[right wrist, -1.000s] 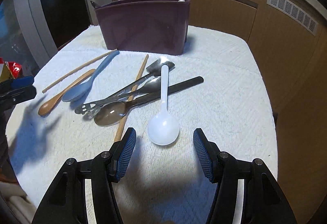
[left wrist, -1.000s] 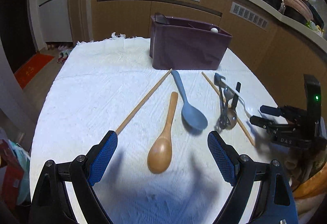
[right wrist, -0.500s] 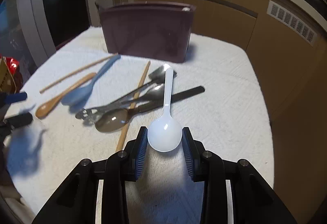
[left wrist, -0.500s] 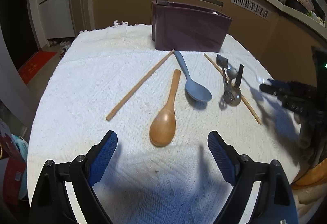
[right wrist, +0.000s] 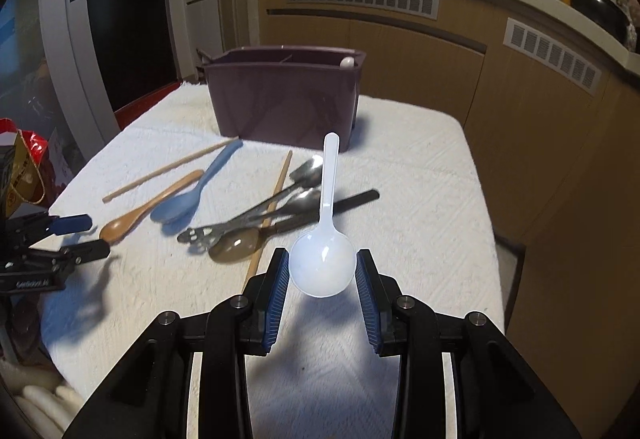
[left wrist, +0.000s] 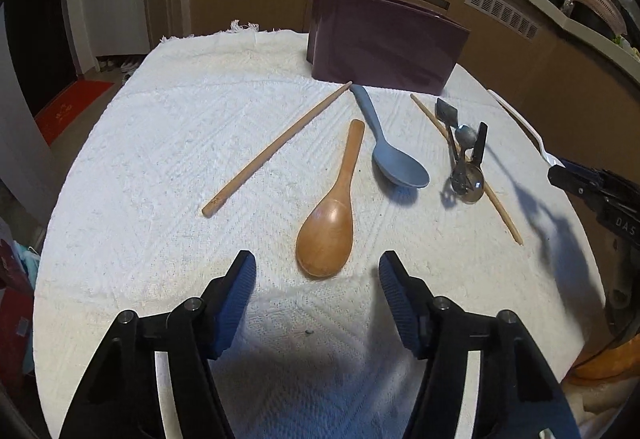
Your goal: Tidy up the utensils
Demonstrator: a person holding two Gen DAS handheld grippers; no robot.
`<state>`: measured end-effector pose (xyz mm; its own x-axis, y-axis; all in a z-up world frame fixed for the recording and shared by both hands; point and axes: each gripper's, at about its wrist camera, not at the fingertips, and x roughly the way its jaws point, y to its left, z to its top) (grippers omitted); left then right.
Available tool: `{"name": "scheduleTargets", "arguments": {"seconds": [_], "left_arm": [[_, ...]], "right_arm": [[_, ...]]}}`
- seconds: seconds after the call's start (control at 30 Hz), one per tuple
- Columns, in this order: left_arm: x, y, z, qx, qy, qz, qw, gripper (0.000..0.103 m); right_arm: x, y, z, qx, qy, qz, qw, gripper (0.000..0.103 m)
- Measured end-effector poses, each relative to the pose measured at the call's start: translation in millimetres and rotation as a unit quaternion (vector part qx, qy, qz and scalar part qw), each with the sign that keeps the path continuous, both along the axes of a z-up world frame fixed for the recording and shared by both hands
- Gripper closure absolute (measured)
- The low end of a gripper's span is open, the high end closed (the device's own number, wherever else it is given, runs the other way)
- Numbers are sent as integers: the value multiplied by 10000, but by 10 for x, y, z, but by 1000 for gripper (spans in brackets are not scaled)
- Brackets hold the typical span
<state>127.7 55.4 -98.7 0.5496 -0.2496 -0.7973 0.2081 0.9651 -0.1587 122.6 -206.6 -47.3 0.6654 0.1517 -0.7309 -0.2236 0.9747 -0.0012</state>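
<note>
A white woven cloth (left wrist: 160,159) with a faint diamond pattern covers the tabletop. The utensil box (right wrist: 284,95) is dark purple. One spoon is white (right wrist: 323,267), one grey-blue (left wrist: 396,163), one honey-brown wood (left wrist: 328,227). The chopsticks (left wrist: 276,149) are pale wood. The gripper pads (right wrist: 280,287) are ribbed blue on black arms.

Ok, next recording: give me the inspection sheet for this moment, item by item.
Surface: table under a white textured cloth.
Job's things: white plastic spoon lifted off the cloth by its bowl; wooden spoon, blue spoon, two loose chopsticks and a heap of metal utensils lying on the cloth; purple utensil holder standing at the far edge.
Clutter: red bag beside the table.
Grippers: right gripper shut on the white spoon's bowl; left gripper open, fingers either side of the wooden spoon's bowl.
Cables: nothing seen.
Surroundings: kitchen counter with vented wooden cabinets.
</note>
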Motion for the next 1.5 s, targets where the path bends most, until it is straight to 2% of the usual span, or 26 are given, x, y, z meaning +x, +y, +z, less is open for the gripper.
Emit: {"name": "scheduleTargets", "arguments": {"seconds": [0.13, 0.27, 0.33, 0.37, 0.43, 0.47, 0.5, 0.57, 0.67, 0.8, 0.93, 1.03, 1.1, 1.27, 1.37, 1.43, 1.5], "left_arm": [[70, -76, -47, 199, 24, -18, 9998, 43], [111, -217, -81, 619, -14, -78, 9981, 43], [124, -261, -89, 696, -40, -111, 9975, 43], [138, -274, -88, 700, -47, -106, 9975, 45], [159, -282, -73, 687, -97, -64, 9976, 60], [167, -289, -63, 670, -110, -65, 9977, 72], [164, -293, -50, 682, -140, -56, 9976, 75], [138, -290, -16, 653, -220, -65, 9976, 75], [45, -252, 152, 590, -556, -20, 9967, 75], [-89, -215, 443, 633, -1096, 40, 9919, 75], [-169, -193, 645, 601, -1446, 72, 9876, 76], [-187, -185, 726, 525, -1587, 64, 9859, 79], [-172, -185, 768, 455, -1622, 40, 9857, 88], [-128, -204, 793, 407, -1664, 6, 9852, 92], [-90, -169, 729, 406, -1489, -49, 9880, 92], [-110, -125, 666, 388, -1265, -326, 9907, 88], [-208, -97, 592, 490, -1066, -712, 9905, 72]], "right_arm": [[-2, -41, -68, 67, 108, -42, 9999, 68], [-8, -68, -91, 129, 134, -55, 9998, 68], [-5, -71, -109, 156, 158, -53, 9997, 68], [-5, -72, -122, 175, 178, -51, 9997, 68], [0, -74, -149, 201, 225, -58, 9995, 68], [5, -75, -161, 209, 251, -66, 9994, 68], [11, -82, -165, 219, 267, -68, 9994, 68], [-2, -83, -165, 224, 260, -81, 9994, 68], [-29, -100, -148, 234, 234, -110, 9994, 68], [-67, -117, -129, 246, 206, -141, 9994, 68], [-111, -119, -83, 251, 139, -150, 9995, 68], [-141, -133, -30, 287, 84, -152, 9994, 68], [-156, -152, 8, 369, 96, -124, 9992, 68], [-197, -163, 39, 400, 201, -23, 9990, 68], [-207, -169, -1, 322, 284, -43, 9991, 68], [-204, -172, -54, 251, 353, -73, 9990, 68], [-195, -168, -114, 192, 427, -89, 9989, 68]]}}
